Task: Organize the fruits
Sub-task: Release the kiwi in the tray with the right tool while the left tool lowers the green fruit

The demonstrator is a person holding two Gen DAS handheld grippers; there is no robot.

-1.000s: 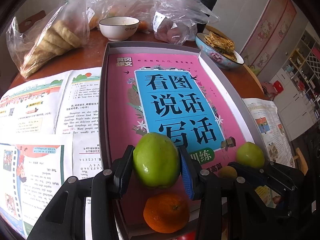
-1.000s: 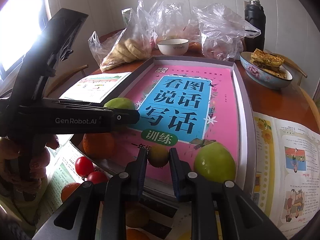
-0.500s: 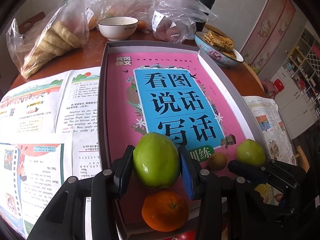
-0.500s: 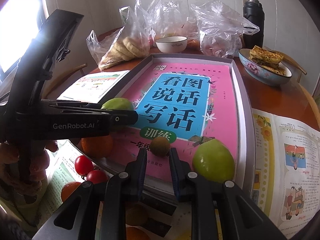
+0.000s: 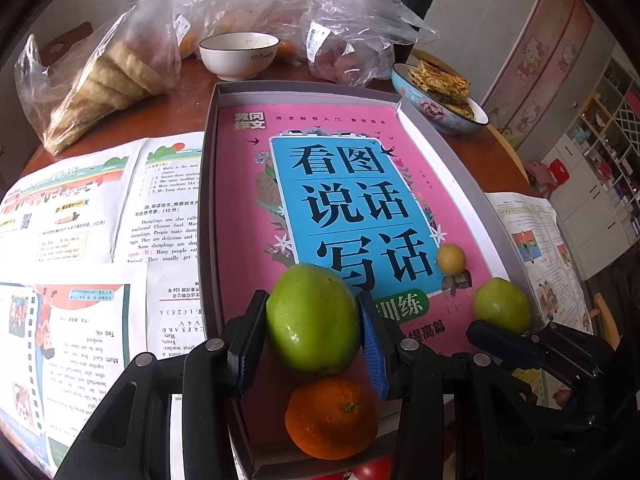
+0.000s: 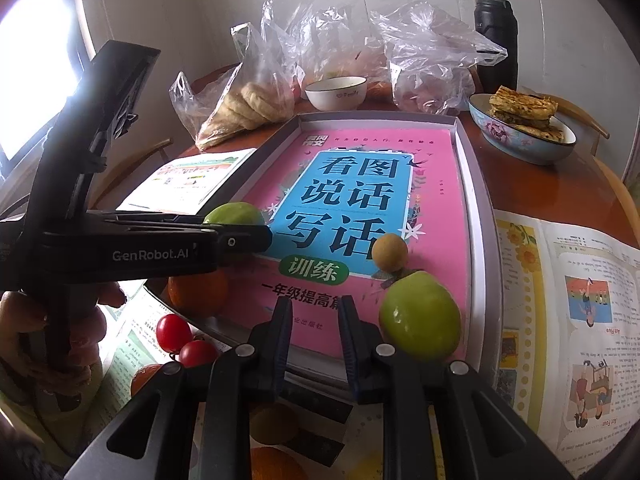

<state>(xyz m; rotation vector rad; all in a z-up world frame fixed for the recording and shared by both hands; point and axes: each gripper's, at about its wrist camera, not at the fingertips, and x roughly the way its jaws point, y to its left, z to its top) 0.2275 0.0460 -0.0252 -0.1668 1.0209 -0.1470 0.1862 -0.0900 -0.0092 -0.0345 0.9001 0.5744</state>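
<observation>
**Green Fruit Held Over the Tray, Right Tool Empty**

The left gripper [image 5: 314, 336] was clamped on a large round smooth-skinned green fruit [image 5: 313, 320], its pads pressing the fruit's two sides at the widest part, low over the near end of the shallow grey cardboard tray [image 5: 208, 208] lined with a pink and blue book cover. Whether the fruit rested on the tray floor or hung just above it could not be told. The right gripper [image 6: 314, 332] was closed as far as it goes, with nothing between its fingers, at the tray's near edge.

The green fruit looked firm and fairly heavy for its size, with a waxy skin likely to slip, so a grip across the middle seemed soundest. Being round, it would probably roll on the glossy cover once freed.

A round dimpled orange mandarin [image 5: 331, 418] lay just in front of the held fruit, near the tray's near wall. A second, smaller green fruit [image 6: 420, 316] and a small tan round fruit [image 6: 390, 253] sat near the right wall. The far part of the tray lay bare, giving room there. Two red cherry tomatoes [image 6: 184, 340] waited outside the tray on printed pages.
</observation>
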